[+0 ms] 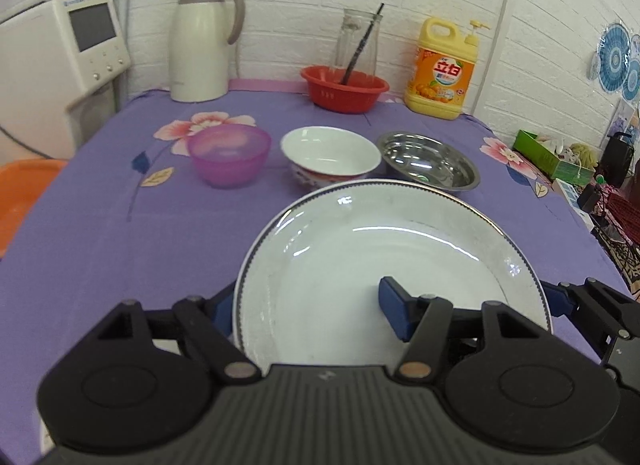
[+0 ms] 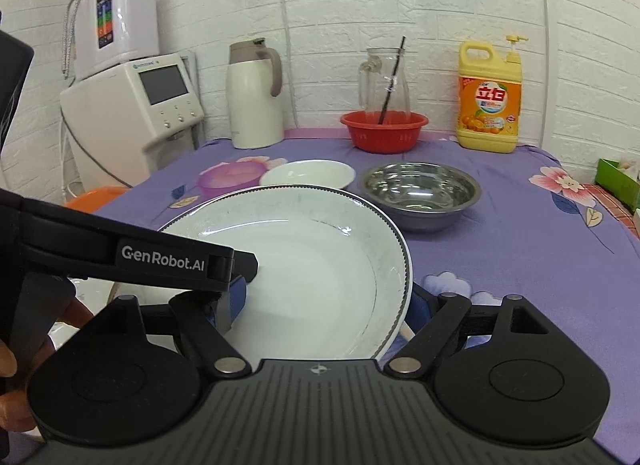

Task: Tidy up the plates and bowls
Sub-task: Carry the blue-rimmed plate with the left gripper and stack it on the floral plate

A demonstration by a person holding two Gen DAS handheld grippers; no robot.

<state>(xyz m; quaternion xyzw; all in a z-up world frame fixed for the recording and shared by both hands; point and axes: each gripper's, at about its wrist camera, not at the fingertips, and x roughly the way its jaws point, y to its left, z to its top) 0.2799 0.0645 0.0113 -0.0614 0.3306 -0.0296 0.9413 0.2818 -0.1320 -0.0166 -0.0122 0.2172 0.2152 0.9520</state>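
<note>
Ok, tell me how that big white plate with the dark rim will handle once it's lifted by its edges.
The white plate looks glazed and glossy, so it is probably slippery under the pads. It appears to be rigid ceramic, likely fragile if dropped. The left gripper and right gripper each pinch a side of the rim, so it may tilt if one hand rises faster.

Both wrist views close over plate (image 1: pixel 392 265)
</note>
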